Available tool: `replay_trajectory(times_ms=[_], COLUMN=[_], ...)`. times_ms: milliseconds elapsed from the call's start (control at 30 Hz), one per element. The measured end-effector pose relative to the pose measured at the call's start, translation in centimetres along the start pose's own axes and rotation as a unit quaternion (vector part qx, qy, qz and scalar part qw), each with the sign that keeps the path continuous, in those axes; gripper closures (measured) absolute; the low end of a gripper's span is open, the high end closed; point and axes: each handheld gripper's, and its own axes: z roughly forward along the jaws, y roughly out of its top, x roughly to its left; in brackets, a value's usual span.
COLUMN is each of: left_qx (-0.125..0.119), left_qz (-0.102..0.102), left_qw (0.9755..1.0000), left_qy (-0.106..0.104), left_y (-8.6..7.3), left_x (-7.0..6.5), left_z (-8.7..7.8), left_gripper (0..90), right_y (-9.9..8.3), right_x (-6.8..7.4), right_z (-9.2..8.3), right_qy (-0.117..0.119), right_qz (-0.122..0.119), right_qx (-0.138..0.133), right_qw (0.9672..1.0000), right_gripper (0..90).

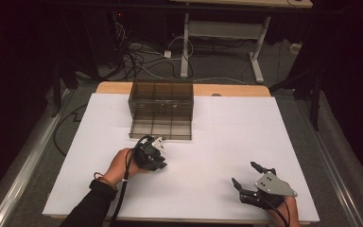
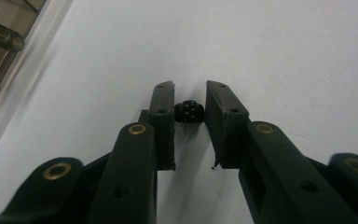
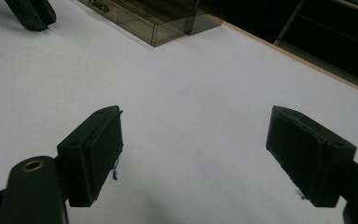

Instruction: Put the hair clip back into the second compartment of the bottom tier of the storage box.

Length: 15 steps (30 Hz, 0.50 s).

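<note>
A: Left gripper [image 2: 189,100]?
B: Jaws closed in on a small black bead [image 2: 189,112] on the white table [image 1: 227,137], near the drawer box [image 1: 161,109]; seemingly for pickup.
A: Right gripper [image 3: 193,156]?
B: Gaping wide, empty, parked aside.

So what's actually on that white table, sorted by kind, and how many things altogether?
Small black bead-like piece: 1, between the left hand-held gripper's jaws
Smoky clear drawer box: 1, one drawer pulled out
Hand-held grippers: 2, counting the right hand-held gripper, jaws wide apart
Total: 4
</note>
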Motion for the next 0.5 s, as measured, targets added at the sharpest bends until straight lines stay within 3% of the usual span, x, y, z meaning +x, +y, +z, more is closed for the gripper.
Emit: replay_trajectory(times_ms=[200,500], left_qx=[-0.005,-0.011], left_qz=[0.004,0.005], left_qw=[1.0,0.9998], left_qy=[0.006,0.012], left_y=[-0.05,-0.24], left_x=[-0.14,-0.25], left_z=[-0.07,-0.02], left_gripper=[71.4,79.3], right_y=[0.04,0.01], right_x=[0.07,0.07], right_z=[-0.07,-0.13], right_qy=[0.003,0.006], right_qz=[-0.002,-0.004], right_qx=[-0.001,-0.001], right_qw=[1.0,1.0], right_gripper=[18.8,18.8])
